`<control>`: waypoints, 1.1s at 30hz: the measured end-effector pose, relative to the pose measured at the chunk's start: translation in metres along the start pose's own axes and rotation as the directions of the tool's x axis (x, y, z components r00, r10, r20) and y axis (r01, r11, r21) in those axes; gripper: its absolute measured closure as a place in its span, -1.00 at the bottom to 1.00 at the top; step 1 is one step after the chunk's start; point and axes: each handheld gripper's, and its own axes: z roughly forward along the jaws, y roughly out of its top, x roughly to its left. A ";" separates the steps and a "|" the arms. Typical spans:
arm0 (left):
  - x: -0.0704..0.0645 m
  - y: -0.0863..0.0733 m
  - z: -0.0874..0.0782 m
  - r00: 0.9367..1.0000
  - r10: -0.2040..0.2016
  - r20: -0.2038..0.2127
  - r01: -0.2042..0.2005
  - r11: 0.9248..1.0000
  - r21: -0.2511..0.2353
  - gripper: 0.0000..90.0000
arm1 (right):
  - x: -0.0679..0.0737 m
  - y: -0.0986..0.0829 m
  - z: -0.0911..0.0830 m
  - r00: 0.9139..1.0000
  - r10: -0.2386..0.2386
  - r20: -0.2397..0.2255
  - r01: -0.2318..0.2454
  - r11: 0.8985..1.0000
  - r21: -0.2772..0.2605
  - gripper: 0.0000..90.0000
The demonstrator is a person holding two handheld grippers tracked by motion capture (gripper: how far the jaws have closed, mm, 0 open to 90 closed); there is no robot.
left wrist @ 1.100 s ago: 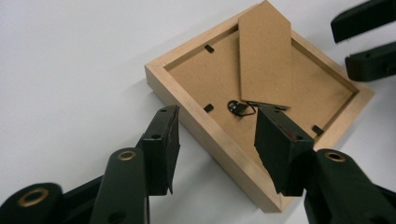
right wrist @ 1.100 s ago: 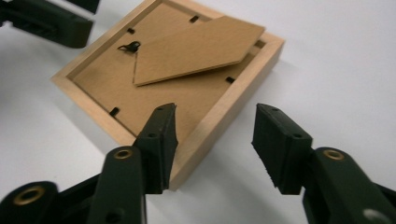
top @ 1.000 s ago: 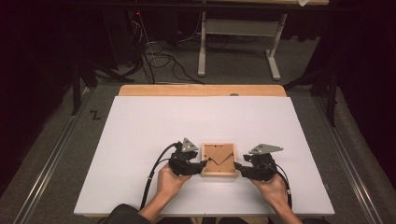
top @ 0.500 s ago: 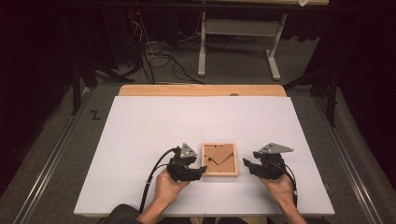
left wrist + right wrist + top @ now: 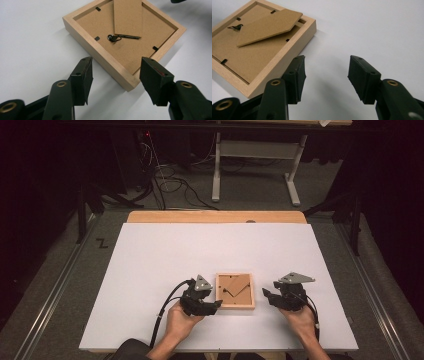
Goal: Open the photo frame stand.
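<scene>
Frame lies face-down on table, near front edge. Left gripper just left of frame; right gripper right of it, apart.

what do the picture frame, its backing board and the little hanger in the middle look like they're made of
Picture frame: pale unpainted wood, matte, faint grain along the rails. Backing board: brown pressed fibreboard or hardboard, going by its flat speckled surface. Hanger: dark metal, likely, thin with a slight sheen.
</scene>
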 end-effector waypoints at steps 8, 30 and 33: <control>-0.004 0.000 0.003 1.000 0.001 0.009 -0.001 1.000 0.015 -0.02 | 0.001 0.005 -0.005 1.000 -0.001 0.007 0.001 1.000 -0.027 0.12; -0.007 -0.002 0.007 1.000 0.022 0.014 -0.022 0.999 0.031 -0.03 | 0.013 0.028 0.017 0.993 0.004 -0.116 -0.005 1.000 -0.012 0.12; -0.008 -0.002 0.007 1.000 0.025 0.015 -0.025 0.999 0.032 -0.02 | 0.015 0.031 0.020 0.992 0.001 -0.125 -0.003 1.000 -0.016 0.11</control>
